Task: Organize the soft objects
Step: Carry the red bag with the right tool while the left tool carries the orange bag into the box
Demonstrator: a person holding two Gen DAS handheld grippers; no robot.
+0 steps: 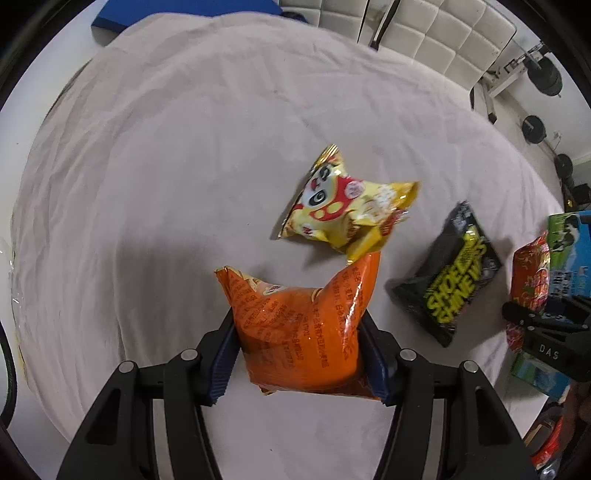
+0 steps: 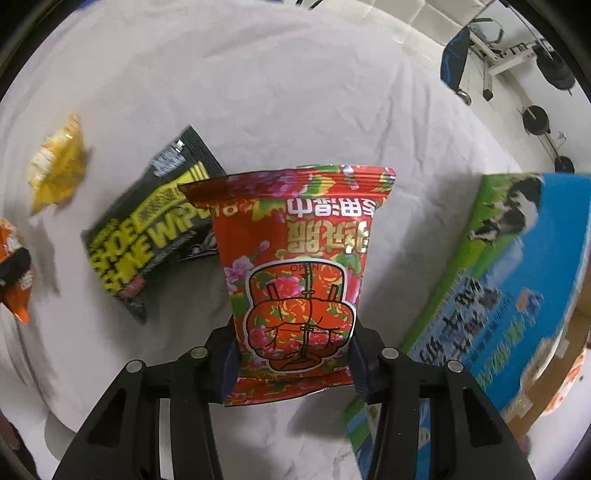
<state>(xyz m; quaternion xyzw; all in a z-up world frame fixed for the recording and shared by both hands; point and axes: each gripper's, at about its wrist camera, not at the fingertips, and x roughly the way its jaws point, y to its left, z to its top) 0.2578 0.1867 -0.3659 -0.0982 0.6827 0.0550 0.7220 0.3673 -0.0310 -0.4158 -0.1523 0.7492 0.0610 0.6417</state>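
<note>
The left gripper (image 1: 301,354) is clamping an orange snack bag (image 1: 301,325) between its blue-padded fingers (image 1: 221,365), holding the bag lifted above the pale cloth (image 1: 166,166) that is covering the table. Just ahead of its fingertips a yellow snack bag (image 1: 347,210) with a cartoon face is lying on the cloth, its lower corner appearing to overlap the upper tip of the orange bag (whether they are touching I cannot tell). Off to that gripper's right a black packet of shoe shine wipes (image 1: 450,273) is lying flat, well apart from the yellow bag. The right gripper (image 2: 293,362) is squeezing a red floral packet (image 2: 295,273) by its lower end, the packet standing upright between the fingers with its print upside down from this side. Its upper left part is hiding part of the black wipes packet (image 2: 155,225), which is resting on the cloth (image 2: 295,92) ahead and to the left of that gripper. Farther left, the yellow bag (image 2: 57,166) is showing blurred, and the orange bag (image 2: 14,273) is peeking in at the edge. Close on the right gripper's right side a blue and green box (image 2: 517,280) with a cow picture is standing tilted, crowding that flank. Quilted white chairs (image 1: 424,33) are standing beyond the table's far edge.
</note>
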